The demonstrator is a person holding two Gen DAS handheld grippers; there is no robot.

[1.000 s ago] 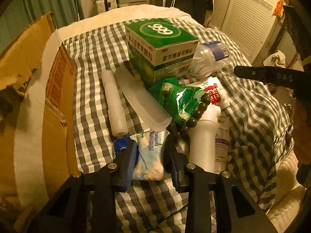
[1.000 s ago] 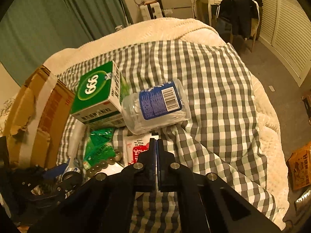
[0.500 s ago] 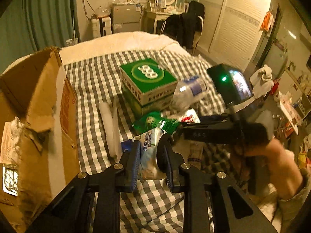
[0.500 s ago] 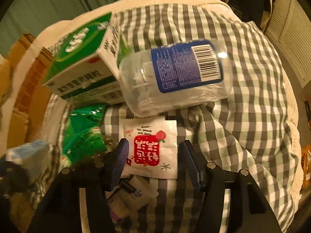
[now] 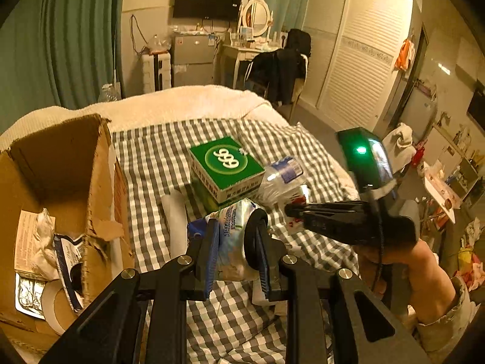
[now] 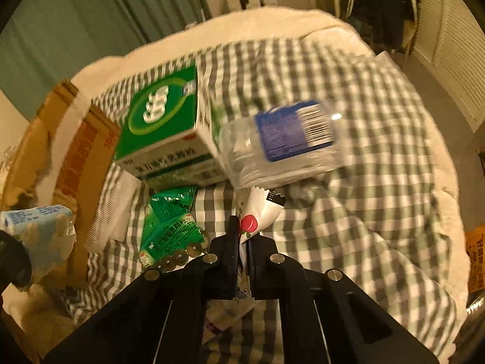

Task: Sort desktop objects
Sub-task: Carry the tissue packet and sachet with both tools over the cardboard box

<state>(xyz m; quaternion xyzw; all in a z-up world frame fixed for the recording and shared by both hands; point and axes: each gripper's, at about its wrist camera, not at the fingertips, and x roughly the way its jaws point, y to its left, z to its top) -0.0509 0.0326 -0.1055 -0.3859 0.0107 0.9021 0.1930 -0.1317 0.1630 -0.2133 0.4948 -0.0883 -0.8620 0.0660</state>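
My left gripper (image 5: 233, 242) is shut on a blue and white tissue pack (image 5: 232, 236) and holds it in the air above the checked cloth (image 5: 151, 157). The same pack (image 6: 39, 230) shows at the left edge of the right wrist view. My right gripper (image 6: 242, 236) is shut on a white sachet with a red mark (image 6: 260, 209); its upper end sticks out past the fingertips. In the left wrist view the right gripper (image 5: 292, 210) reaches in from the right, held by a person's hand (image 5: 394, 257).
An open cardboard box (image 5: 60, 176) with papers and tape stands at the left. On the cloth lie a green box (image 6: 160, 115), a clear bottle with a blue label (image 6: 288, 139), a green packet (image 6: 169, 224), dark beads (image 6: 178, 256) and a white roll (image 5: 175, 218).
My left gripper has risen with the tissue pack, lifting it off the cloth. My right gripper moved down over the white sachet, opened around it, then shut on it.
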